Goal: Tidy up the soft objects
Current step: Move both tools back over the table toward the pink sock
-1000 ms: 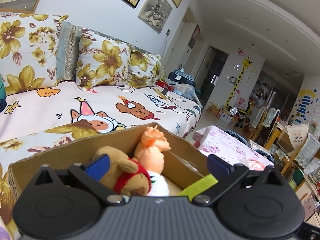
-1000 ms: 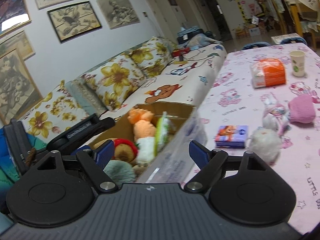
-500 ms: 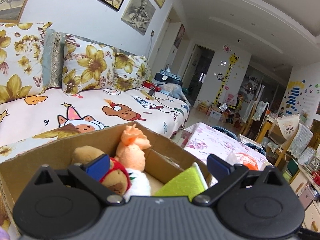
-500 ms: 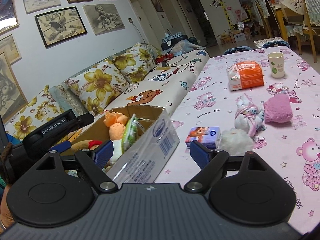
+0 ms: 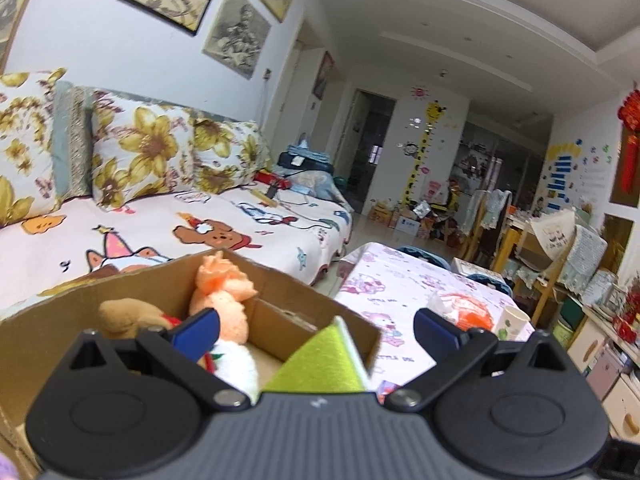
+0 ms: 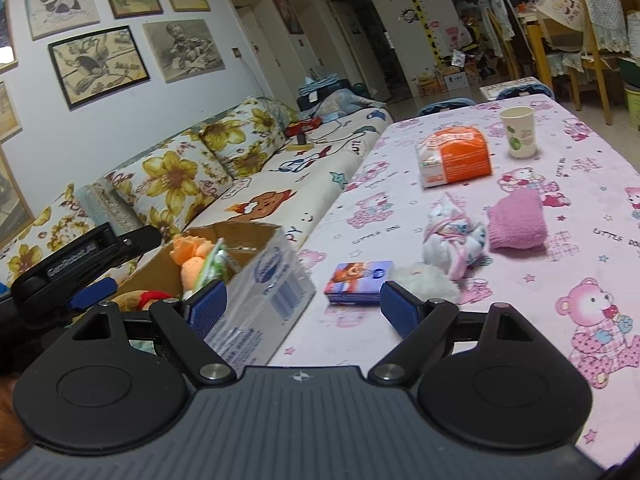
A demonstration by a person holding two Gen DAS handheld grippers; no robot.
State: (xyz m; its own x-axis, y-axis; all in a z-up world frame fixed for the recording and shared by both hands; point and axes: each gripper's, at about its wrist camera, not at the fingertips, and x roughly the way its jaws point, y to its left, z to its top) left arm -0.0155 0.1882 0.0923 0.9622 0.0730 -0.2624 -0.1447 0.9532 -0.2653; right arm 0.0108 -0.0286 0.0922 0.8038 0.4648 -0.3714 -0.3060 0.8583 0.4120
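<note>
A cardboard box (image 5: 280,292) (image 6: 276,276) sits at the near left end of the pink table. It holds an orange plush (image 5: 224,292) (image 6: 192,256), a brown plush with a red collar (image 5: 128,316) and a green sponge (image 5: 324,364). My left gripper (image 5: 316,330) is open and empty just above the box; it also shows in the right wrist view (image 6: 84,264). My right gripper (image 6: 304,306) is open and empty, above the table beside the box. On the table lie a white fluffy toy (image 6: 428,280), a pink-white cloth bundle (image 6: 452,236) and a pink knit item (image 6: 518,222).
A small blue packet (image 6: 358,282) lies beside the box. An orange tissue pack (image 6: 456,158) and a paper cup (image 6: 518,132) stand further back. A sofa (image 5: 160,220) with flowered cushions runs along the left. Chairs and shelves stand at the far right.
Both grippers have risen and swung right. More of the table shows in both views and the box has dropped lower left. Both stay open.
</note>
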